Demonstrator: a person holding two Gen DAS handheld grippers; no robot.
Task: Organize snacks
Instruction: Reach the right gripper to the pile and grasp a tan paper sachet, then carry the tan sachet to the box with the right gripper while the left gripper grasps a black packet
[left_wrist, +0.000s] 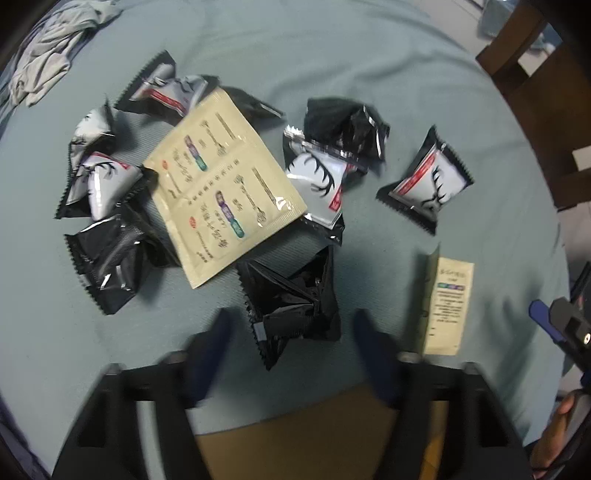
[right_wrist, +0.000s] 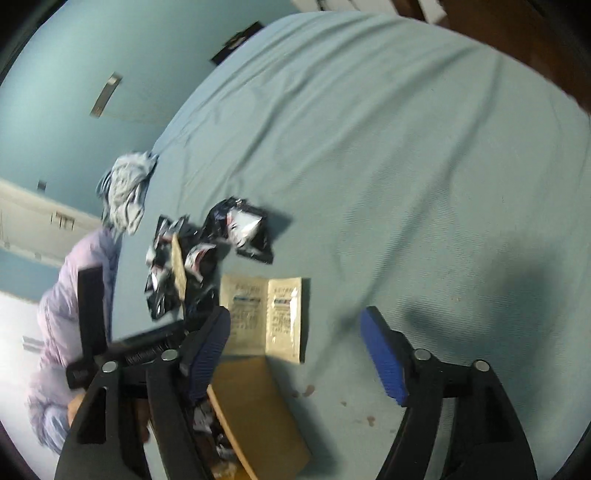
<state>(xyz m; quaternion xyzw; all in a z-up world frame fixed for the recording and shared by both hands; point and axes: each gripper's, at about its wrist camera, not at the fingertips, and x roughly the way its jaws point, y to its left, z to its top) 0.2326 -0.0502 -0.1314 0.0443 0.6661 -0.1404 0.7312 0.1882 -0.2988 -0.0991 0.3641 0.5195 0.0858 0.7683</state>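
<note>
1. Seen only from the left wrist: snack packets spread across the blue-grey bedsheet (left_wrist: 369, 55), most black and silver with an antler print, heaped at the left (left_wrist: 99, 177) around a large beige sachet sheet (left_wrist: 225, 184), with one lone packet (left_wrist: 424, 181) apart to the right and a small beige sachet (left_wrist: 448, 302) nearer.
2. Seen only from the right wrist: a lilac sleeve (right_wrist: 62, 314) at the left edge, a brown cardboard box (right_wrist: 258, 406) holding a few packets, and a folded beige sachet pair (right_wrist: 266, 317) flat just beyond the box.
3. Left gripper (left_wrist: 295, 328): blurred dark-blue fingers (left_wrist: 218, 332) partly open, either side of a black packet (left_wrist: 291, 295); not visibly pressing on it.
4. Right gripper (right_wrist: 295, 343): blue pads (right_wrist: 384, 362) spread wide over bare sheet, nothing between them.
5. Crumpled grey cloth (left_wrist: 48, 55) at the far left corner, dark wooden furniture (left_wrist: 546, 110) at the right.
6. From the right wrist, the other gripper's black frame covers the near edge of the heap and part of the box.
</note>
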